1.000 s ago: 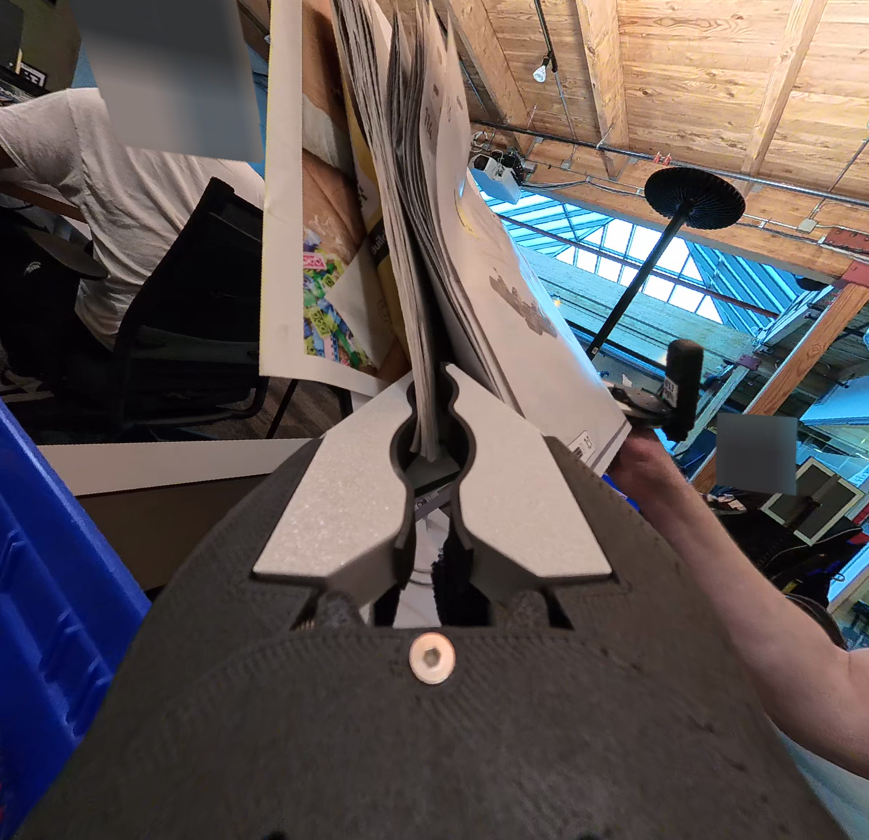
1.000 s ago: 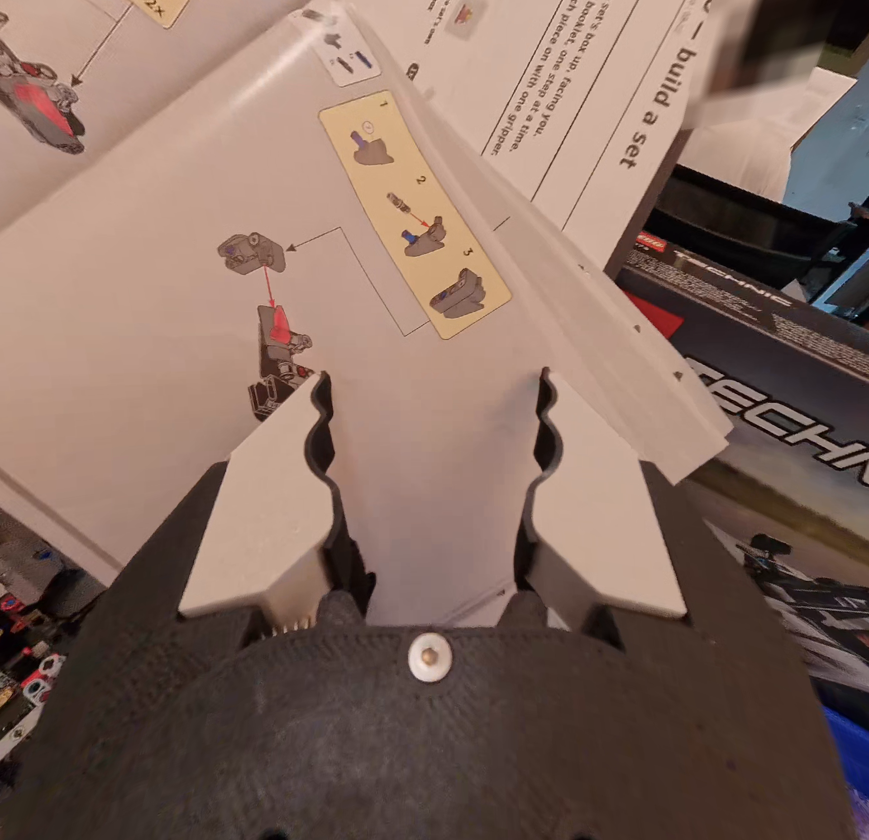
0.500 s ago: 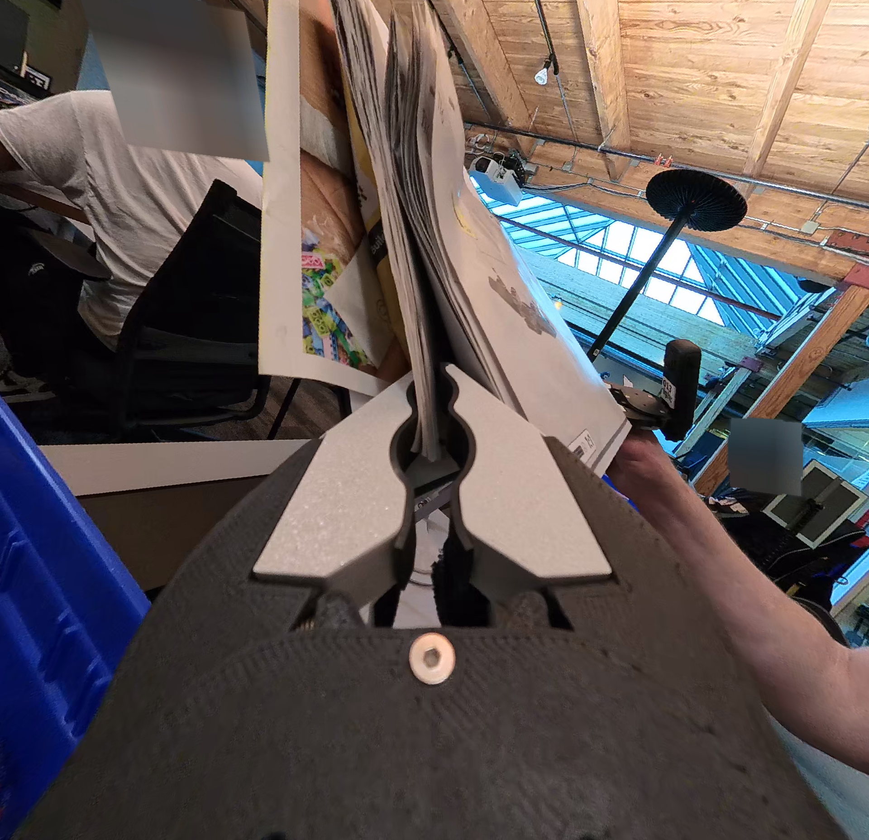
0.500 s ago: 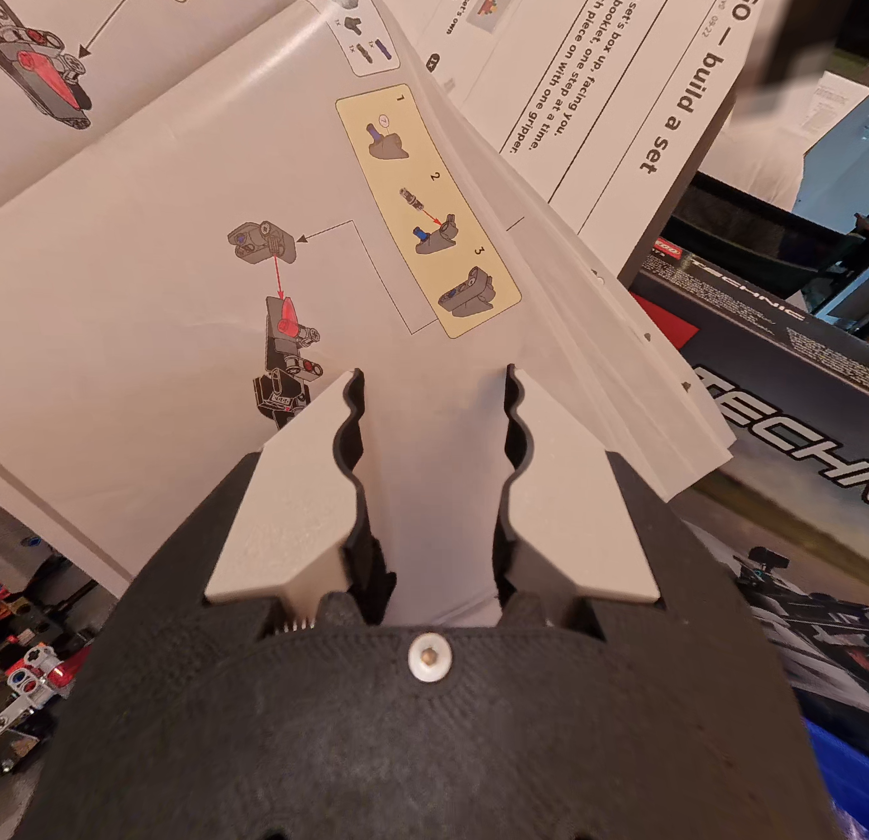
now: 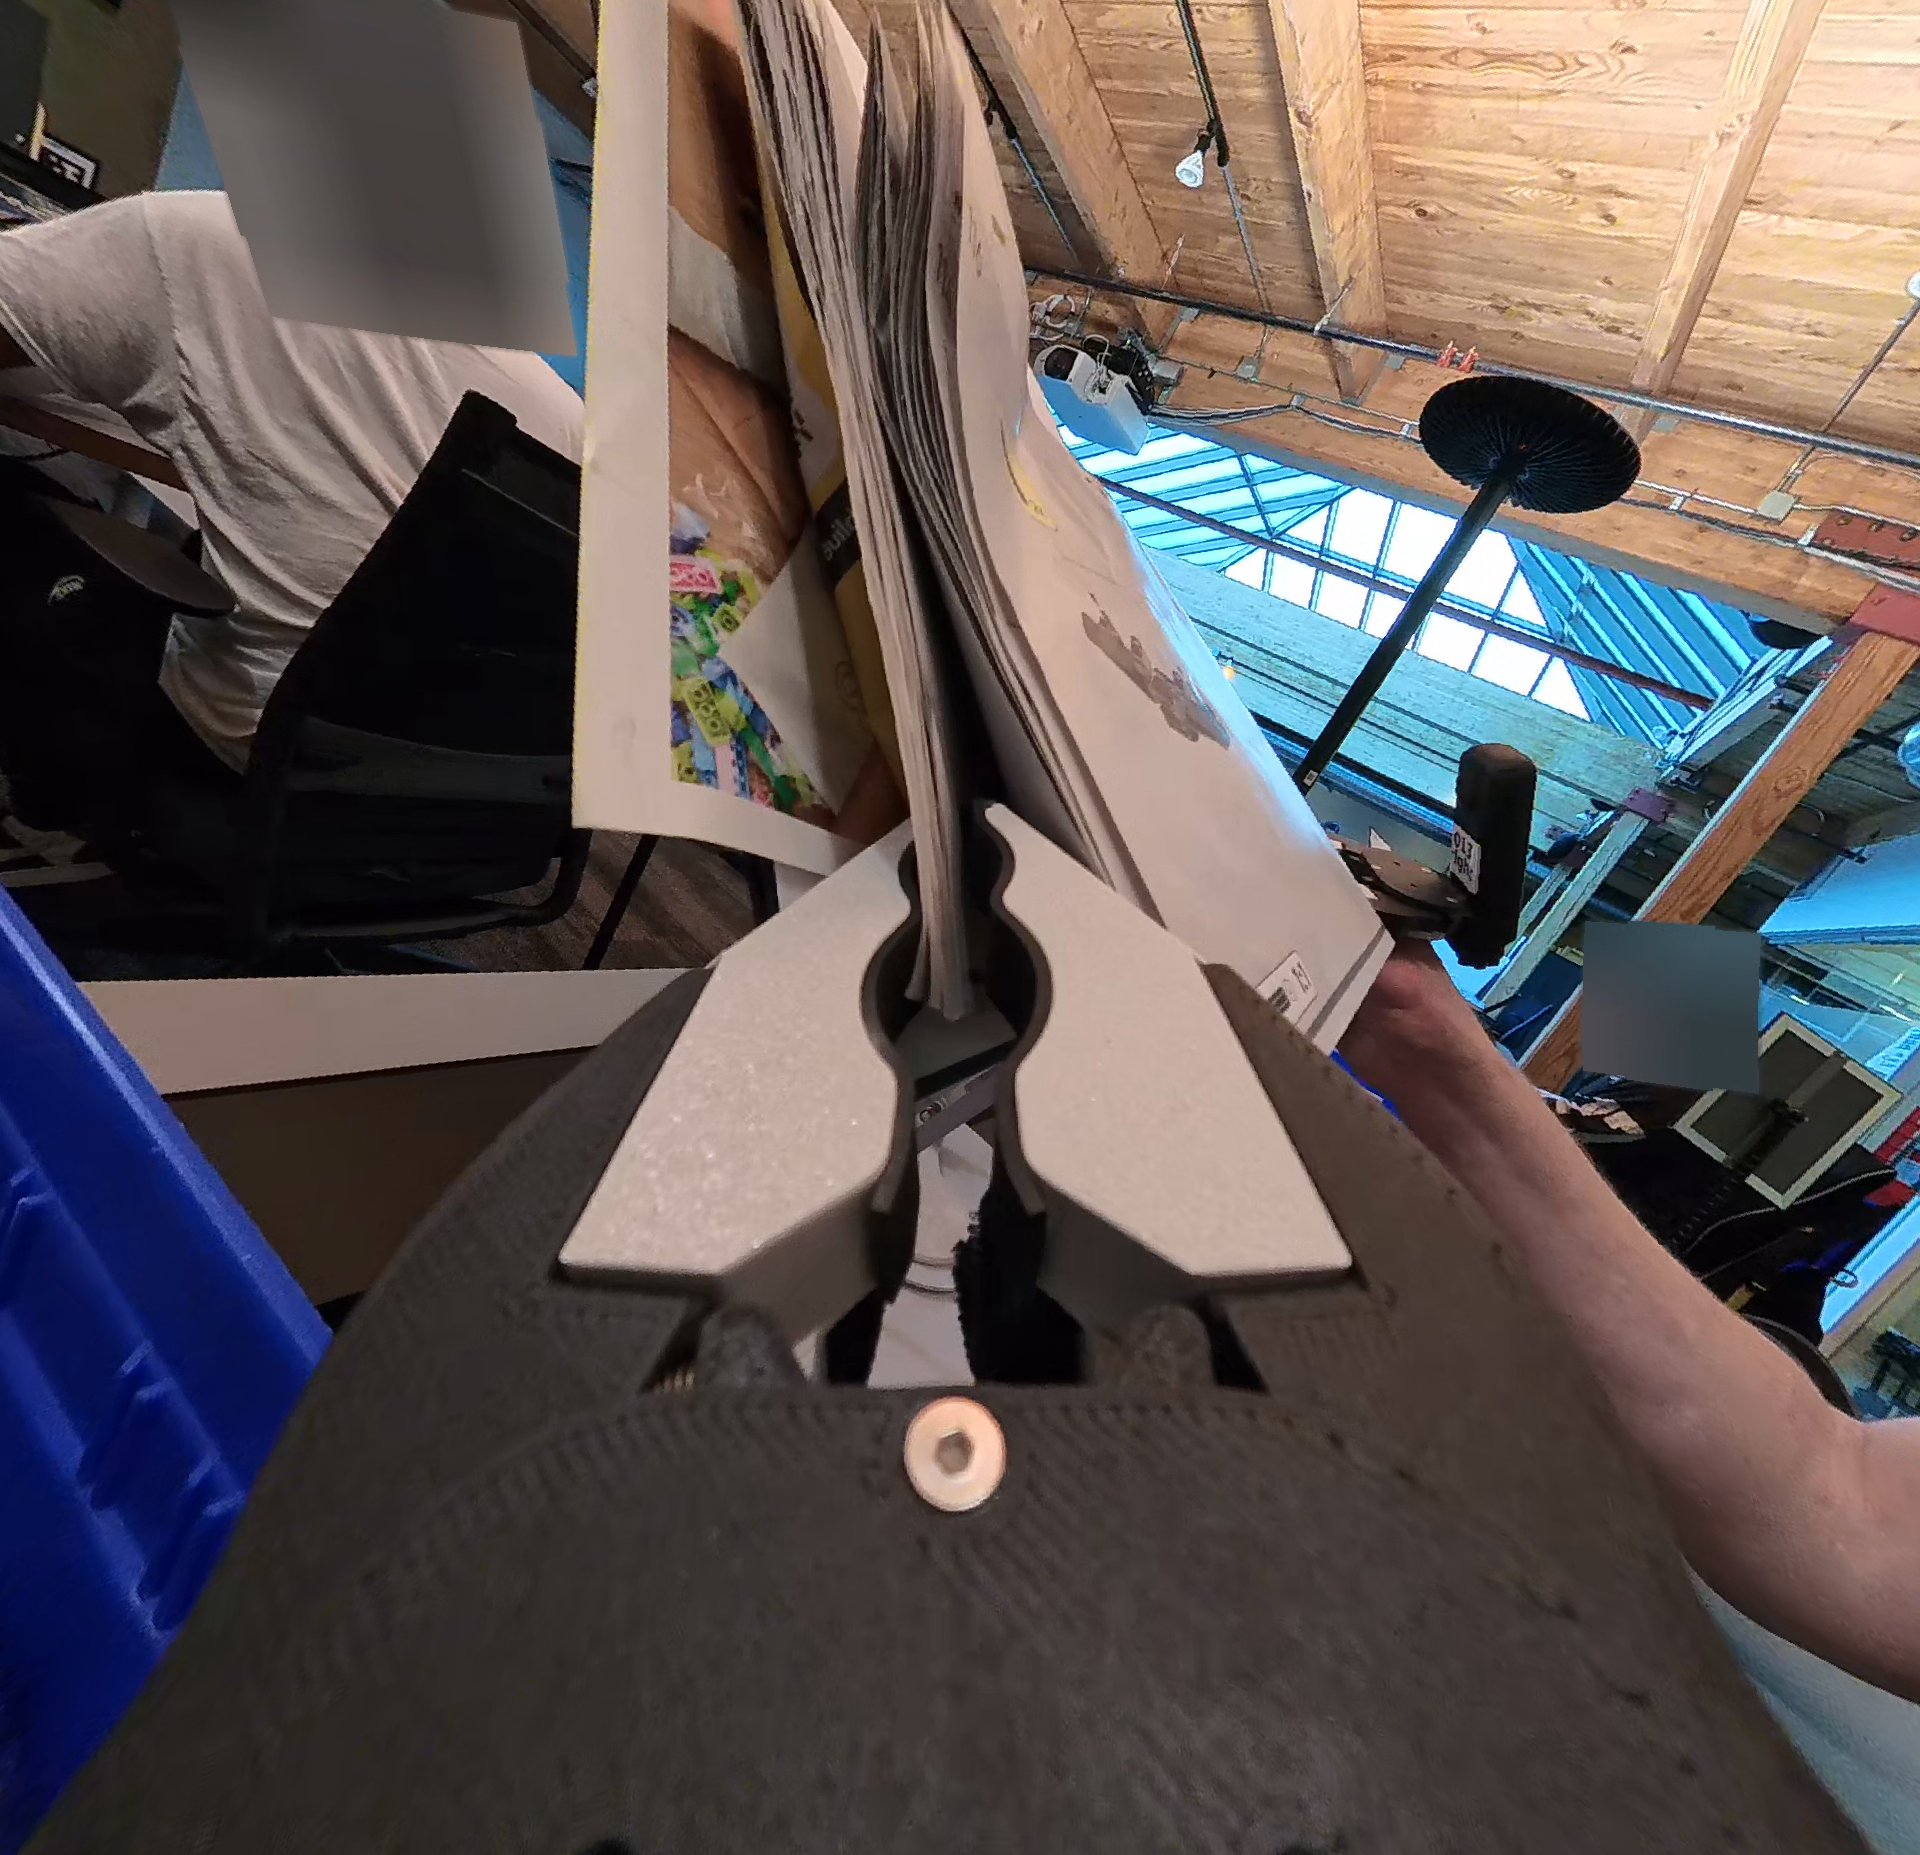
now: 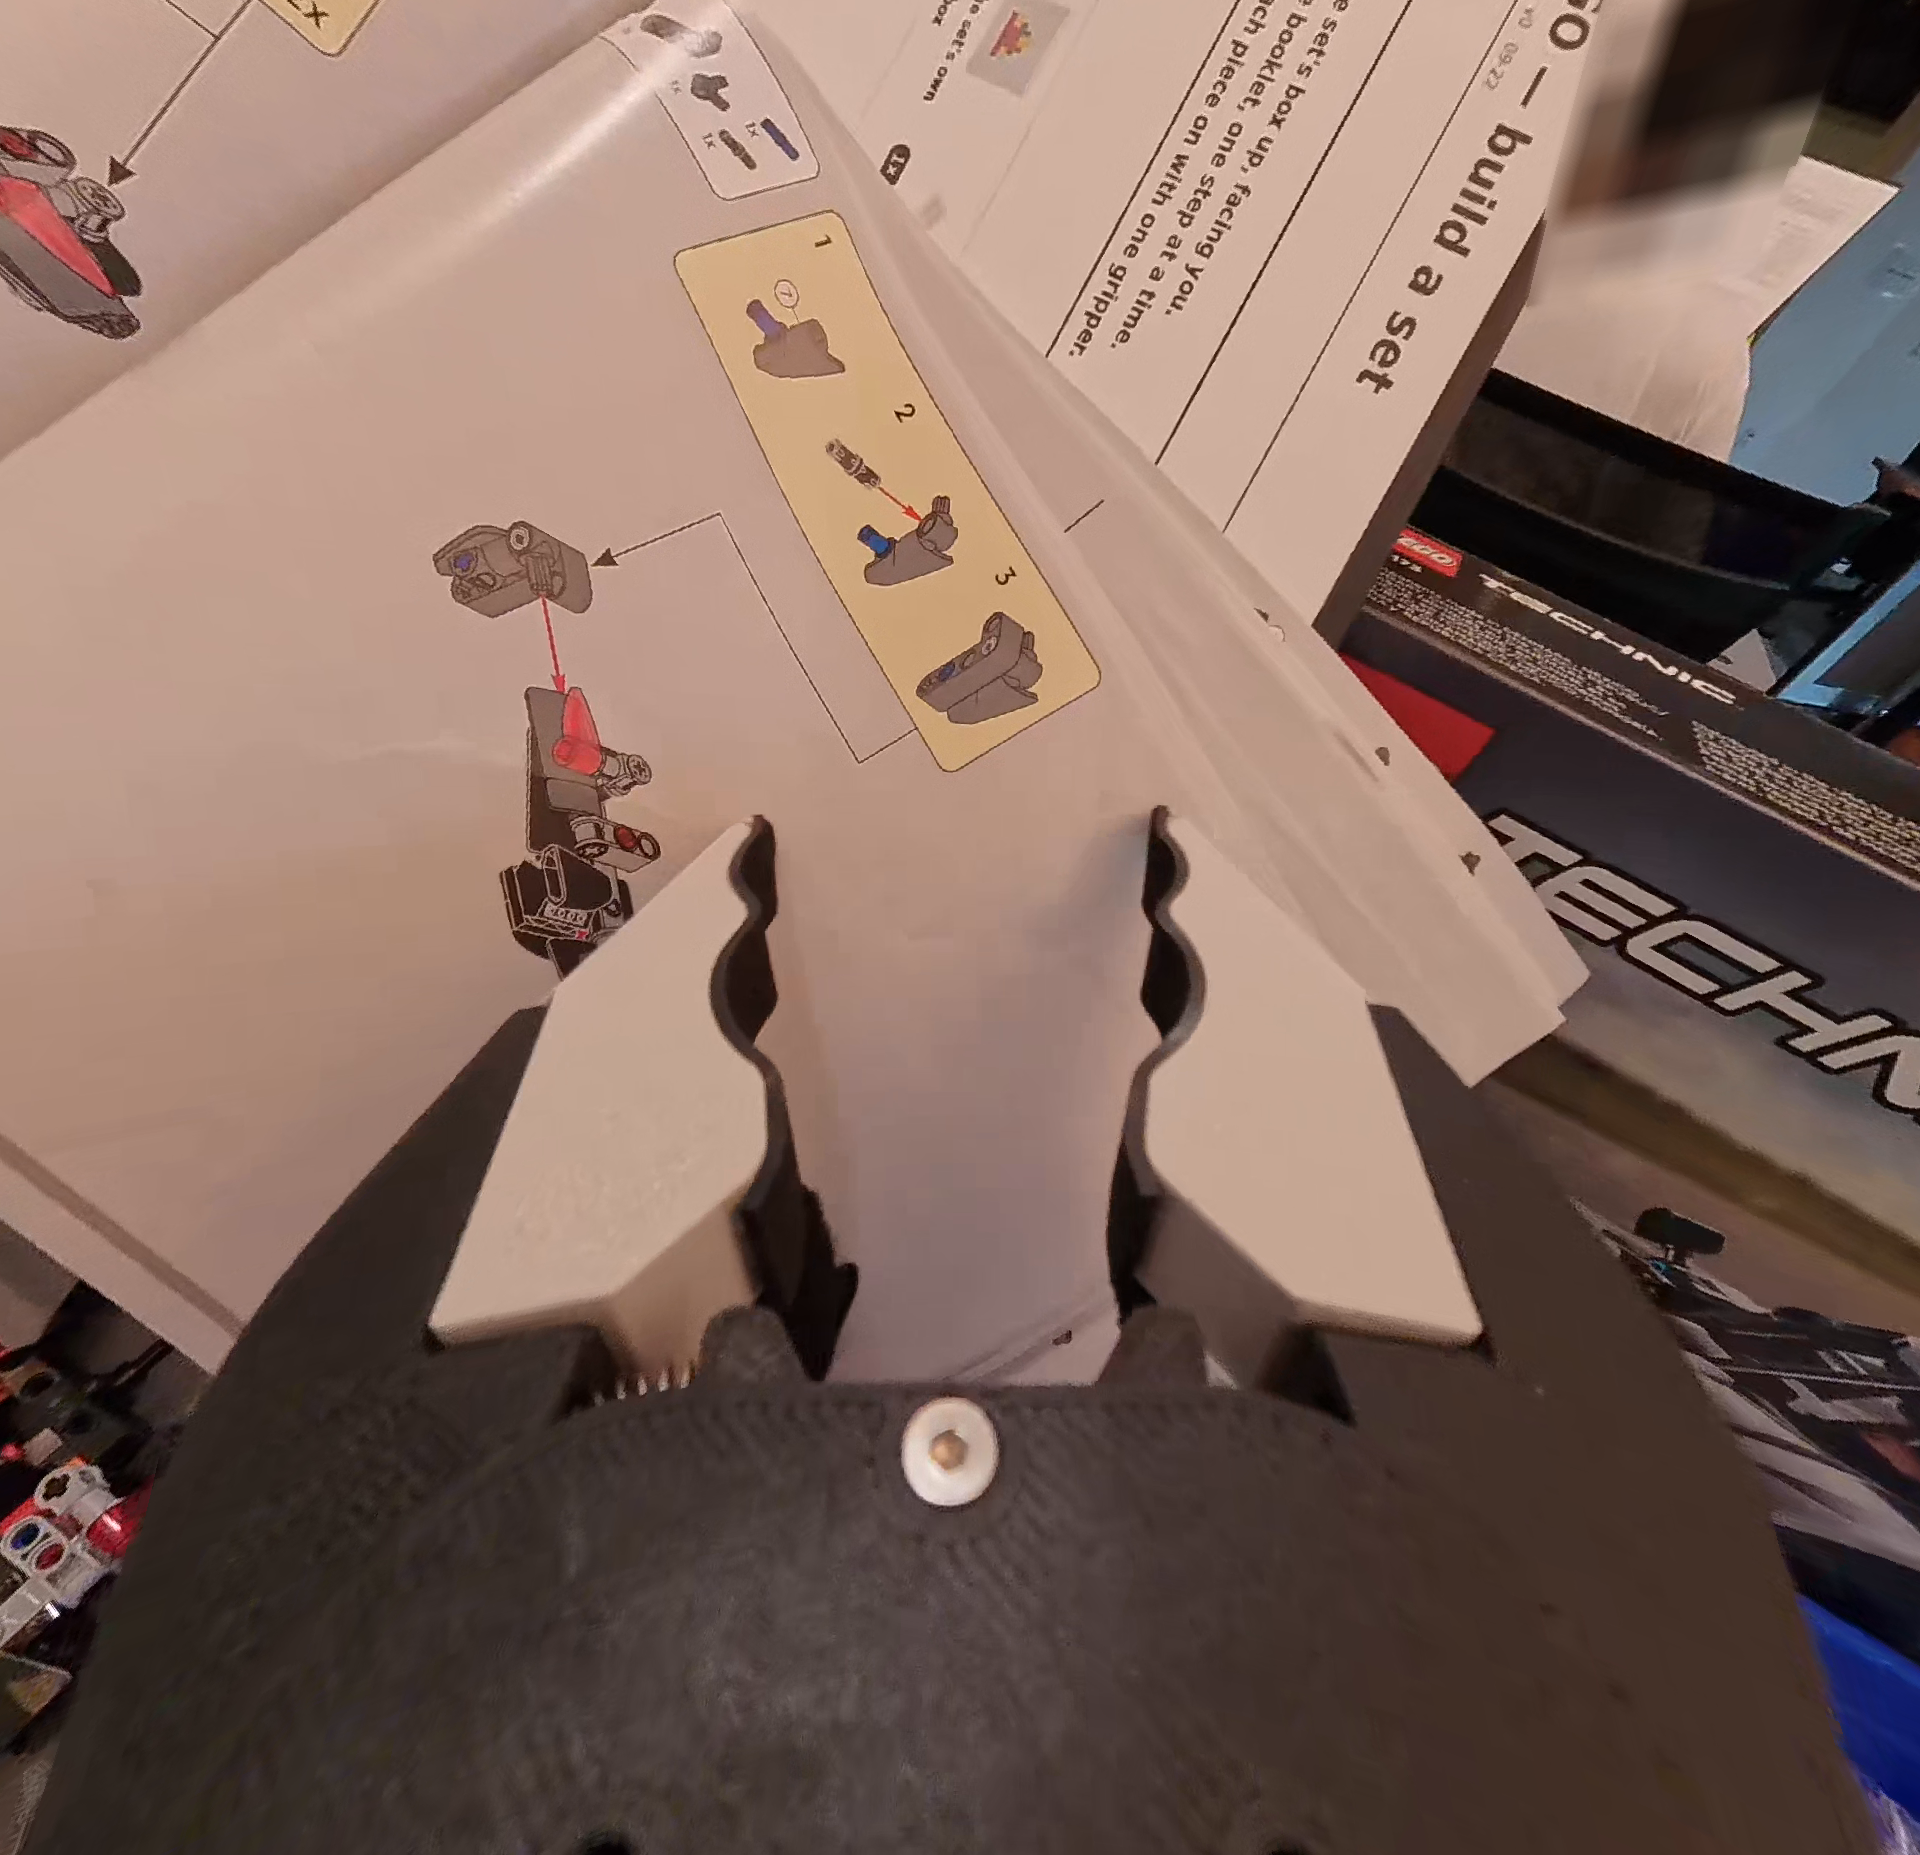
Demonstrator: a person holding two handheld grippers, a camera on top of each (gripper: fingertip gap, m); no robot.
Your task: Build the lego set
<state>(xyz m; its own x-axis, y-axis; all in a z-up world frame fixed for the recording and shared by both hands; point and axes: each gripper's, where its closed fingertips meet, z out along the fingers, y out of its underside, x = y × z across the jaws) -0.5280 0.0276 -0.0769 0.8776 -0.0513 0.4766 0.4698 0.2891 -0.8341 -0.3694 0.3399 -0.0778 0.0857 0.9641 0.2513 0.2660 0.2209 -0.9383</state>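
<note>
Instruction booklet (image 5: pixel 935 579), upright, pinched at its lower edge by left gripper (image 5: pixel 951 849); right gripper (image 6: pixel 956 829) spread over the booklet's open page, beside the set box (image 6: pixel 1704 870); advice: nip a single leaf only.

booklet (image 5: pixel 935 517) top: cut off | set box (image 6: pixel 1704 870): partly hidden, cut off right

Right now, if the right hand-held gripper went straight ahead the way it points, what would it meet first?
Most likely the open instruction booklet: the right hand-held gripper, open, points at its pale page, which fills the gap between the fingers. How far off is unclear.
</note>
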